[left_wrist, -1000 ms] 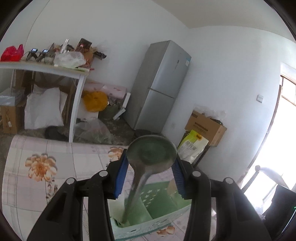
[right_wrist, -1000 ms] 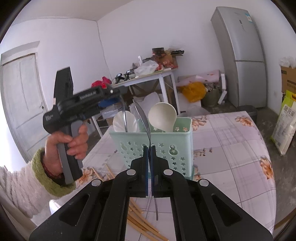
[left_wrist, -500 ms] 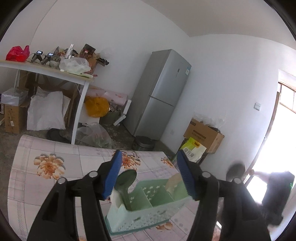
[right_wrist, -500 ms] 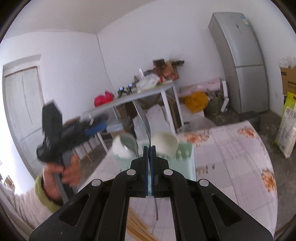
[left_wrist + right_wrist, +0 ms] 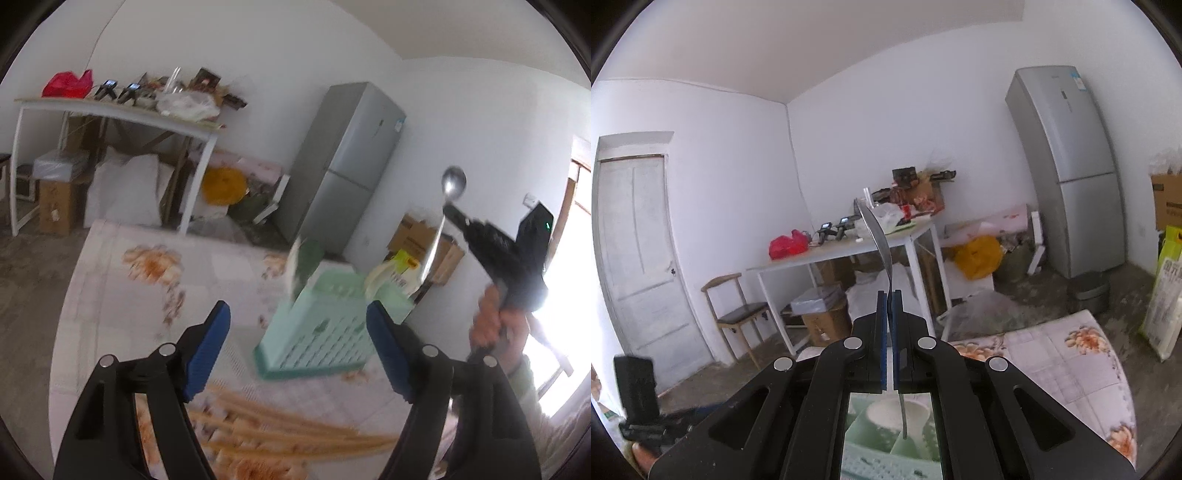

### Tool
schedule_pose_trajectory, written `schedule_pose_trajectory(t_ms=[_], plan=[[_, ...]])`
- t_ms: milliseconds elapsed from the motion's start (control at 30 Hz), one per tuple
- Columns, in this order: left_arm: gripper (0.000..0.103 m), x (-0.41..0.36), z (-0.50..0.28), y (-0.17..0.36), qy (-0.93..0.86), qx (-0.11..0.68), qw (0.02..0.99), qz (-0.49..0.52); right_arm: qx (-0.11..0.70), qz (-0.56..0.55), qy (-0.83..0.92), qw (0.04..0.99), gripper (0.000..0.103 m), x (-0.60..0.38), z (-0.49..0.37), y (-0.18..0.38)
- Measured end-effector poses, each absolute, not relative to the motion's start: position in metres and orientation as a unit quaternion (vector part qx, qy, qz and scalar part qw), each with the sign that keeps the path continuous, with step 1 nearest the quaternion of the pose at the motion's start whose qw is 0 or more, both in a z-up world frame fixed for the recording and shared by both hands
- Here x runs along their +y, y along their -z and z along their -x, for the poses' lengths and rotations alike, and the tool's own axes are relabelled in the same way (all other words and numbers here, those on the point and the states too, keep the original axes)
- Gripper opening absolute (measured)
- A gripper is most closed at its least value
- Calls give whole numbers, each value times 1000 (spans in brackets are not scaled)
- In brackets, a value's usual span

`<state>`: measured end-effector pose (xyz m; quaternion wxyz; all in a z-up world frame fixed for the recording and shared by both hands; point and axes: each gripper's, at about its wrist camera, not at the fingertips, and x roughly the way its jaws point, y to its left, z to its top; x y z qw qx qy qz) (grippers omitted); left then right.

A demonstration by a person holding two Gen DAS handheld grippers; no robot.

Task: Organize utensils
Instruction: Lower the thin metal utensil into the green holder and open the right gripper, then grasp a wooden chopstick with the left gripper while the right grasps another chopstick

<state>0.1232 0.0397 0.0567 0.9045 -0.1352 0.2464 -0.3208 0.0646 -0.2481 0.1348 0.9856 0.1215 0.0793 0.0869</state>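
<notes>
Spoon (image 5: 877, 236) above basket (image 5: 325, 325) rim

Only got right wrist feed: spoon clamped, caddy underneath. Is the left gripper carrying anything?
Observer: No. The left gripper is empty, jaws opening.
Operator: Anything loose on the table?
Observer: Wooden chopsticks lie piled on the tablecloth in front of the green caddy.
Operator: Spoon lined up?
Observer: From the left wrist, the metal spoon hangs handle-down, tip beside the cream ladle at the caddy's right end.
</notes>
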Motion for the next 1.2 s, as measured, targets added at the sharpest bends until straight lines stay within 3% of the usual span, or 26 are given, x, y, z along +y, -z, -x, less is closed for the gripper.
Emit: schedule_pose_trajectory(t_ms=[400, 467, 533, 600, 833, 1000, 1100, 1200], plan=[[78, 57, -101, 0, 289, 326, 892, 125, 177, -112, -45, 977, 3, -249, -70, -58], [78, 56, -99, 5, 289, 334, 889, 120, 189, -100, -41, 976, 11, -247, -60, -57], [78, 54, -97, 9, 292, 342, 885, 119, 197, -94, -34, 975, 48, -247, -48, -57], [78, 52, -96, 10, 294, 345, 883, 120, 191, -101, -23, 976, 60, -252, -32, -62], [78, 42, -87, 14, 305, 362, 874, 108, 184, -182, -29, 965, 63, -268, 10, -72], [78, 34, -81, 27, 312, 397, 855, 116, 304, -188, -124, 926, 64, -217, -15, -32], [63, 26, -79, 37, 320, 421, 840, 121, 408, -135, -134, 893, 58, -176, -41, 1], [45, 17, -82, 53, 329, 454, 817, 140, 457, -120, -144, 869, 47, -156, -59, 22]])
